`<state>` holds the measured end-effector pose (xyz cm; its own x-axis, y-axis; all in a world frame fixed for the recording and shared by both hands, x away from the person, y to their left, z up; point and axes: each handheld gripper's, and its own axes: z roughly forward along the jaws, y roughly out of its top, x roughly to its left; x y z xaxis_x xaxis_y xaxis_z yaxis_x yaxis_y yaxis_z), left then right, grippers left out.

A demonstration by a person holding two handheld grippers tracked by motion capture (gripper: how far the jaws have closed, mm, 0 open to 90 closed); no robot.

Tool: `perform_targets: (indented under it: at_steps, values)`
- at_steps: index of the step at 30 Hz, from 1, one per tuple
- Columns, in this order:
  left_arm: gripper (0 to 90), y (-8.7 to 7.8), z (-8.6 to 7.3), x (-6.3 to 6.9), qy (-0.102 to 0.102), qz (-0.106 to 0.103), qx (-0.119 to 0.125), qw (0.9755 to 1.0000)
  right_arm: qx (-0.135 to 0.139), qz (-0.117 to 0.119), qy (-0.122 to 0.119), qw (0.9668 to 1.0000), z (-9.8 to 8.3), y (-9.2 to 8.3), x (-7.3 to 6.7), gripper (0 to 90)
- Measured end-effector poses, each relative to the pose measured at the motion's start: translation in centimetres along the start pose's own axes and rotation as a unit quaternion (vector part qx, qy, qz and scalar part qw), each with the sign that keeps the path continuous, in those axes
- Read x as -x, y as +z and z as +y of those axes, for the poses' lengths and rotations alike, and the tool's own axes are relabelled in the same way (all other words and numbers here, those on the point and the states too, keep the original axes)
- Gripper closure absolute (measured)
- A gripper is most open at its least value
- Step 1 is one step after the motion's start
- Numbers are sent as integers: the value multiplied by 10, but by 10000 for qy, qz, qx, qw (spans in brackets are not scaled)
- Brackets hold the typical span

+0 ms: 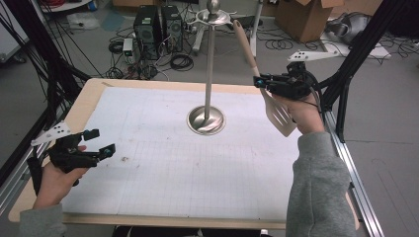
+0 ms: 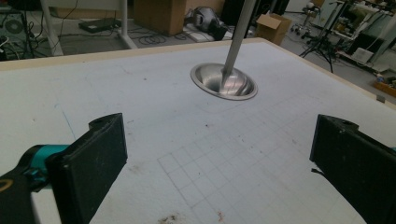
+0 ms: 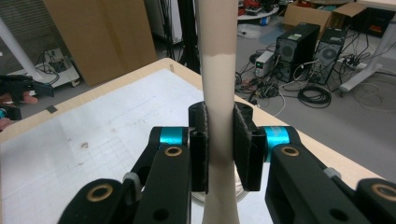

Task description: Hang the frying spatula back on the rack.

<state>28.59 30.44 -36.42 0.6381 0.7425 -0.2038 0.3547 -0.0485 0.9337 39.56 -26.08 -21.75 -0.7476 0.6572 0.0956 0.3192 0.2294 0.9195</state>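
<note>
With our right gripper (image 1: 260,82) clamped on the spatula (image 1: 276,111) at upper right and our left gripper (image 1: 101,141) wide open at lower left, the spatula's tilted handle could knock the stand (image 1: 209,74).

A: What's clamped in the right gripper (image 1: 259,82)?

B: A slotted spatula (image 1: 267,95), cream-coloured, with a wooden upper handle. The jaws pinch its neck from both sides.

A: Its pose?

B: Tilted: the handle rises above the claw towards the top of the metal stand (image 1: 208,74), while the slotted blade hangs below the claw, over the table's right edge, clear of the surface.

A: And the stand?

B: Upright, to the claw's left, with a round dished base.
</note>
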Motion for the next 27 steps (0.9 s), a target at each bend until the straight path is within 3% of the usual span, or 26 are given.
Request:
perform_targets:
  at_steps: [27]
  values:
    - [44, -1, -1, 0, -22, 14, 0, 10000, -172, 65, 118, 9998, -3, 24, 1, 782]
